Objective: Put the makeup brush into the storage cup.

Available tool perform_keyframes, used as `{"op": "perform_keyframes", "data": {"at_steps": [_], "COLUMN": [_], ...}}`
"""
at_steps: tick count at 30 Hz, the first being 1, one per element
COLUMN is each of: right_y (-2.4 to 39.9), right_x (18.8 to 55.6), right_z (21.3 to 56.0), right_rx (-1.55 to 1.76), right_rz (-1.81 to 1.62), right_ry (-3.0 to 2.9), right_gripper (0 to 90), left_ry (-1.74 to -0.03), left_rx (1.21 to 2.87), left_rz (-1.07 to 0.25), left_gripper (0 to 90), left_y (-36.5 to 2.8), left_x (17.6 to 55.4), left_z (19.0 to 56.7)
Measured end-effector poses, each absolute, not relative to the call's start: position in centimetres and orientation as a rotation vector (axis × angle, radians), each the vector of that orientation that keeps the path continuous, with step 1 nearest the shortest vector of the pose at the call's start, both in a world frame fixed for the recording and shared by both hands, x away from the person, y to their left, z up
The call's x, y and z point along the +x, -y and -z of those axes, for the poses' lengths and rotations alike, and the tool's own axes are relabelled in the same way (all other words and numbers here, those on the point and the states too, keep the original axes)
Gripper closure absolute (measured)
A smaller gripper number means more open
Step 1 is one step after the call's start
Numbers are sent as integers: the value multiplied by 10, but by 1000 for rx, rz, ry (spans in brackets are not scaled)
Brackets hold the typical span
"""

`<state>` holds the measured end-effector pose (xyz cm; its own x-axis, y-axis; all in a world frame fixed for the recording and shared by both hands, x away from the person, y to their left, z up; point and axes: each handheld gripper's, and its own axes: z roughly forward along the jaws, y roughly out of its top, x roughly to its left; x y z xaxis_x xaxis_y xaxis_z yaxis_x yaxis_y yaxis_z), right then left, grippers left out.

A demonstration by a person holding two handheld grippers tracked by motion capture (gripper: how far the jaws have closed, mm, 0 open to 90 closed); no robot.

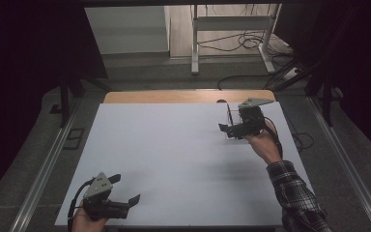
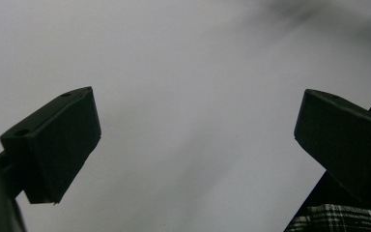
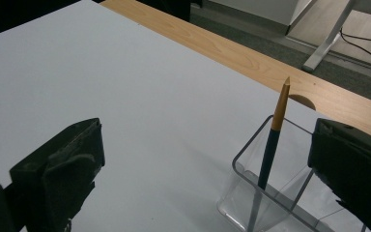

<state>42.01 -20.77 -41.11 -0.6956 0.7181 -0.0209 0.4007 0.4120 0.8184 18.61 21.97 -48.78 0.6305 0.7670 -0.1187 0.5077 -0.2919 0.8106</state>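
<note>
Black fingers (image 3: 58, 179) of right gripper (image 3: 212, 174) spread wide apart, gripping nothing; ahead and between them, nearer the right one, clear plastic holder (image 3: 270, 193) with 1 pencil (image 3: 270, 145) leaning inside, orange tip up, dark blue shaft below. Likely light, stiff and slender, smooth enough to slip or swing; best taken on the shaft just above the holder rim, clear of the sharpened tip. Holder looks light too, thin-walled, liable to tip or slide on the white worktop (image 3: 125, 96) if nudged. Rim standing close by the right finger, the one obstacle. Beyond, bare wooden edge (image 3: 232, 53). Well apart, left gripper (image 1: 118, 195) low over the near worktop, fingers (image 2: 53, 145) also parted, empty.
</note>
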Motion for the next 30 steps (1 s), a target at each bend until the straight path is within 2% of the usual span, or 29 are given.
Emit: {"op": "perform_keyframes", "data": {"at_steps": [30], "right_y": [211], "right_x": [393], "right_z": [420], "right_rx": [935], "right_rz": [-1205], "right_ry": [-2322], "right_gripper": [0], "left_ry": [-1005], "left_rx": [1964], "left_rz": [-368], "left_gripper": [31], "left_y": [-220], "left_x": [186], "left_z": [488]}}
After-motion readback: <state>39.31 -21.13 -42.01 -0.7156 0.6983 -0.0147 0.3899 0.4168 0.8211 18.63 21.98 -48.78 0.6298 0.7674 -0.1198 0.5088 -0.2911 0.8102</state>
